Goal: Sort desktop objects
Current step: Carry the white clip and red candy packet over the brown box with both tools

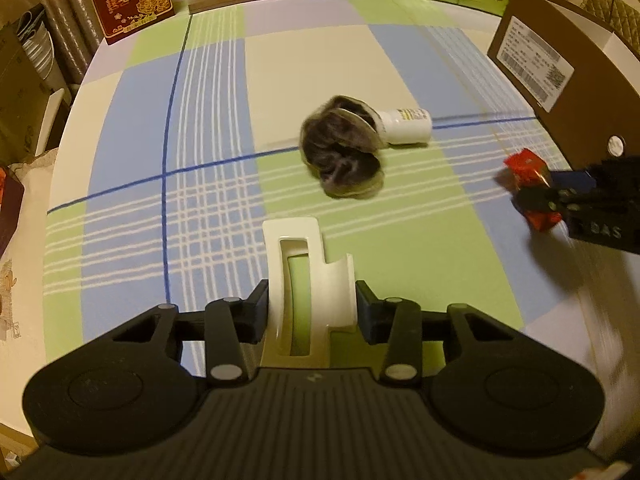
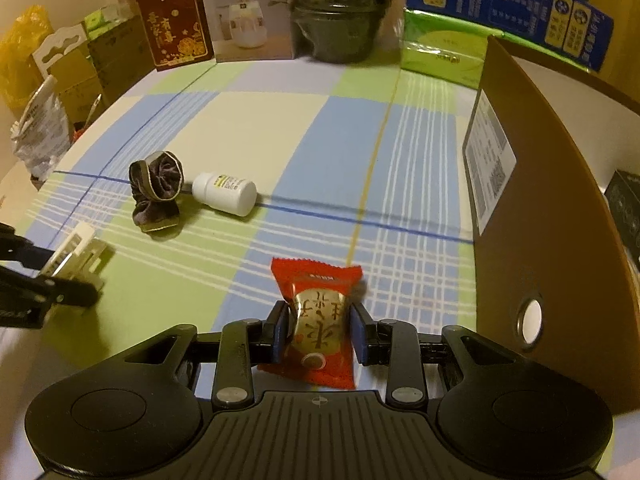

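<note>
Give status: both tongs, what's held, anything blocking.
Left tongs shut on white hair claw clip. Right tongs shut on red candy packet. Velvet scrunchie and white pill bottle lie mid-cloth, touching. Path clear.

Dim, warm yellowish indoor light, soft dark shadows pooled close under the scrunchie [image 1: 342, 146] and the white bottle [image 2: 225, 193] beyond the hand-held gripper. Strong fisheye bending at the edges, with the checked cloth's lines bowed and the bench [image 1: 352, 60] rim curved. Motion smear on the red sweet [image 1: 530, 184] right of the left hand-held gripper [image 1: 311, 308] and along that frame's right border; grainy, slightly soft throughout.
</note>
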A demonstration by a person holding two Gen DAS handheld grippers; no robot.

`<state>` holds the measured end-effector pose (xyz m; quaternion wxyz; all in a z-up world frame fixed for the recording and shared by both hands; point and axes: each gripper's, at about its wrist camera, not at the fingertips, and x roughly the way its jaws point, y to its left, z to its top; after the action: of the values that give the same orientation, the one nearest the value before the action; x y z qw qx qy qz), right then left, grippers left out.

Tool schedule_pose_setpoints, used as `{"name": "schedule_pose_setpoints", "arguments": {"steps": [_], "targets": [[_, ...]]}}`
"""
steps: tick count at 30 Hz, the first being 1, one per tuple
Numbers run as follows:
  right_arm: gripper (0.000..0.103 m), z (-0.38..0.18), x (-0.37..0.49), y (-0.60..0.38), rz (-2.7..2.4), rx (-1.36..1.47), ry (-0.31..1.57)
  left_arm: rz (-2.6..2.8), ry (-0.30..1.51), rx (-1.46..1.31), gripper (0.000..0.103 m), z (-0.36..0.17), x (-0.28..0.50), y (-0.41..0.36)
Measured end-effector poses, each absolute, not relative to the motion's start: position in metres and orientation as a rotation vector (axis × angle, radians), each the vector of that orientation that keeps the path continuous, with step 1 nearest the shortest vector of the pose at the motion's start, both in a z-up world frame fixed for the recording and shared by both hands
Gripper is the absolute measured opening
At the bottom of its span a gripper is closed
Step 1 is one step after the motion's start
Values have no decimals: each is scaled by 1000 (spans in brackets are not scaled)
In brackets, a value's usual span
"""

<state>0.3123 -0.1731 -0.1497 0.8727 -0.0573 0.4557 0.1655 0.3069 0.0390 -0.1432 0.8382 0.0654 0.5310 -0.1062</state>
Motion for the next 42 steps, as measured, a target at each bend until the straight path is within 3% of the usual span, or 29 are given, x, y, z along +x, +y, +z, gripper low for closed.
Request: {"name": "schedule_pose_setpoints", "arguments": {"steps": [20, 42], "targets": [[26, -112, 248, -217, 462, -30, 992, -271, 1111, 86, 36, -121, 249, 3], [25, -36, 186, -339, 380, 37, 894, -569, 903, 127, 36, -39, 205, -132]]}}
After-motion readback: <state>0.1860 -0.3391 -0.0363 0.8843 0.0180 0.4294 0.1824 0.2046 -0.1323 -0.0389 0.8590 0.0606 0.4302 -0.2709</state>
